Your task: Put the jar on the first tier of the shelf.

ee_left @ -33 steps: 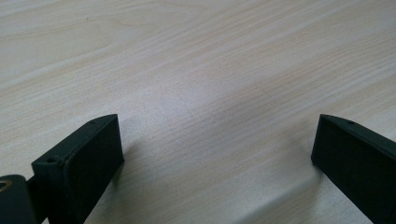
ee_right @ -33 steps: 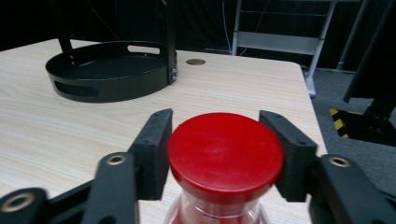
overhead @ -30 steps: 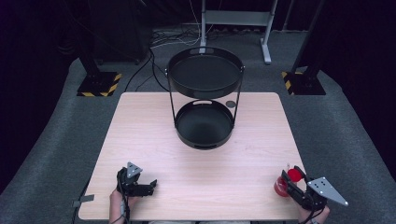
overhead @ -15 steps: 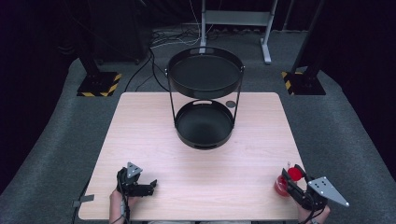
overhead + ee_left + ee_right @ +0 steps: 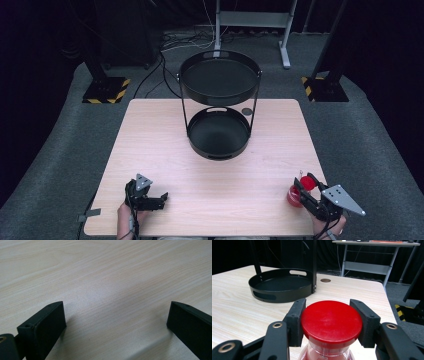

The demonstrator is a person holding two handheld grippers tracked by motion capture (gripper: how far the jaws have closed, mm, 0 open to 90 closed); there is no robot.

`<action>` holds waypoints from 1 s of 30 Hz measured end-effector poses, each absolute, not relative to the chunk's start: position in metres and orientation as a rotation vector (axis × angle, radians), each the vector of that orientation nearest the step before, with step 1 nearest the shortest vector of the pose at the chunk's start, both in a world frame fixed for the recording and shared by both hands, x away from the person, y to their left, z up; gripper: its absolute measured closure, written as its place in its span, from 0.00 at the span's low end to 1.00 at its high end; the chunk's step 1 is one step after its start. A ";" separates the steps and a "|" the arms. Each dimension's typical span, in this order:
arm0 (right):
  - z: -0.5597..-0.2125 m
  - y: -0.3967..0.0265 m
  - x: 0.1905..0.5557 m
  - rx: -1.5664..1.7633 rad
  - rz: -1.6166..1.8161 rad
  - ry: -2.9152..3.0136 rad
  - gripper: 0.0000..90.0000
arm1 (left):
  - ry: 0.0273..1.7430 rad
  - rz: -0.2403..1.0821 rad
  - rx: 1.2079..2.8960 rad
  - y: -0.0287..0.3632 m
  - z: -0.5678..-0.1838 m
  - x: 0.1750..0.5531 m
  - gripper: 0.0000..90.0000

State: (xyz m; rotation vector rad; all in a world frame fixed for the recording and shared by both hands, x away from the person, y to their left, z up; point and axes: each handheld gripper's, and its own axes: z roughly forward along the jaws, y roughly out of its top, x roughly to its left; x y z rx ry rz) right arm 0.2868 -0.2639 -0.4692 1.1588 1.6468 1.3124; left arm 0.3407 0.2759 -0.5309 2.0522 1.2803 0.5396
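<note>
Right gripper (image 5: 329, 325) jaws clamped on red-capped jar (image 5: 331, 322) near the tiered tray (image 5: 218, 132), likely for lifting; left gripper (image 5: 150, 199) jaws apart, idle.

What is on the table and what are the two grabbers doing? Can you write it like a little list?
table: light wood tabletop
stand: black two-tier tray stand at the far middle, both trays bare
jar: clear jar with a red lid, red contents, near right corner
right gripper: jaws shut on the red lid, one pad on each side
left gripper: near left corner, jaws open, nothing between them
hole: small round hole in the table beside the stand
</note>
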 end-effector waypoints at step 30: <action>-0.450 -0.238 0.303 1.071 1.340 1.718 0.53 | 1.281 0.537 2.053 0.276 -0.531 0.341 0.02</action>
